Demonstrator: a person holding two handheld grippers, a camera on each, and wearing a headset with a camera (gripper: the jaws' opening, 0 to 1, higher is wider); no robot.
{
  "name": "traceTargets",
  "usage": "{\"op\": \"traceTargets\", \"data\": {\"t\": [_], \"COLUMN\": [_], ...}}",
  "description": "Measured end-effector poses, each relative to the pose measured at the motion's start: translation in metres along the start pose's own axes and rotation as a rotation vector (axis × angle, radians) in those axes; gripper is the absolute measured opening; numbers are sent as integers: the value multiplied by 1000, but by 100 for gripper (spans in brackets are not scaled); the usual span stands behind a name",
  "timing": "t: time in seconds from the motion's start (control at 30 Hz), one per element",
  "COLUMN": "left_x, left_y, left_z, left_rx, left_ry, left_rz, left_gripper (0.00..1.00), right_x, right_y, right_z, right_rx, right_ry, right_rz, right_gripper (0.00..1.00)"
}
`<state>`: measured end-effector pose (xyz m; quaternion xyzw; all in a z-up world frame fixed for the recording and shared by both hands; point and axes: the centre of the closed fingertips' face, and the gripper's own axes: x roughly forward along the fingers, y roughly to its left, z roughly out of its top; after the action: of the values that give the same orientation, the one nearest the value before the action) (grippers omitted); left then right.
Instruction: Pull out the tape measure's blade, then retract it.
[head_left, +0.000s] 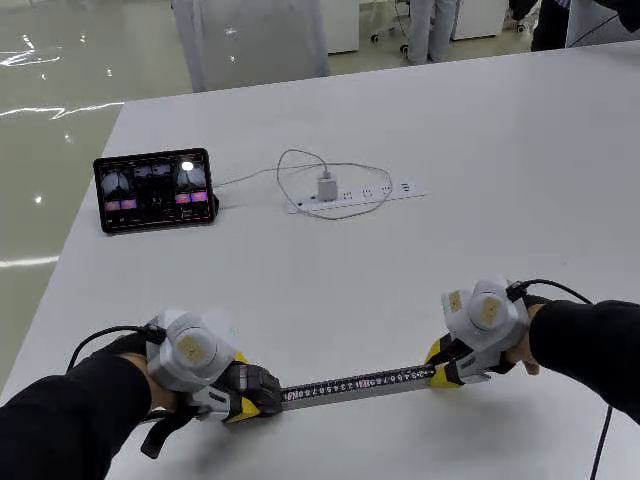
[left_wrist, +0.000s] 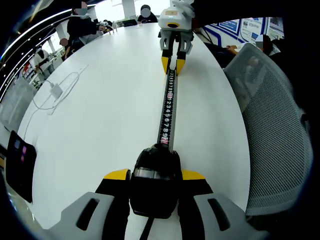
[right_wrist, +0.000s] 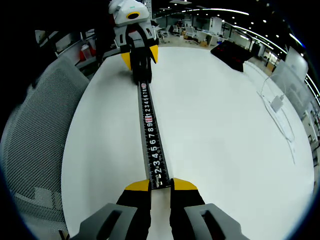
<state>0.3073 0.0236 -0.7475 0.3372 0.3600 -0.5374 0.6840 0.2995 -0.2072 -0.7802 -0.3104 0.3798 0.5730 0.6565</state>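
Left gripper (left_wrist: 155, 175) is clamped on the black tape case (head_left: 262, 388), with its jaws squeezed in on both sides. It's down at the near left edge of the white table (head_left: 450, 150). Right gripper (right_wrist: 160, 185) is over on the near right, jaws pinched shut on the very tip of the blade (right_wrist: 151, 135).

The blade is out and runs dead straight between the two grippers, numbers facing up, with a red mark partway along. It sits low over the tabletop, but I can't tell if it's actually touching.

Further back on the table there's a tablet (head_left: 155, 188) with its screen lit. To its right is a white power strip (head_left: 365, 192) with a charger (head_left: 327, 187) plugged in and a loopy white cable (head_left: 290, 165). A grey mesh chair (left_wrist: 280, 130) sits right beside the table.
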Motion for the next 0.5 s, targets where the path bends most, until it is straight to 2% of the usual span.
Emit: {"op": "traceTargets", "data": {"t": [0.5], "left_x": [0], "left_y": [0], "left_z": [0], "left_rx": [0], "left_ry": [1], "left_rz": [2], "left_gripper": [31], "right_x": [-4], "right_y": [-1], "right_z": [-7], "right_rx": [8], "right_ry": [1], "right_rz": [-4], "right_gripper": [10]}}
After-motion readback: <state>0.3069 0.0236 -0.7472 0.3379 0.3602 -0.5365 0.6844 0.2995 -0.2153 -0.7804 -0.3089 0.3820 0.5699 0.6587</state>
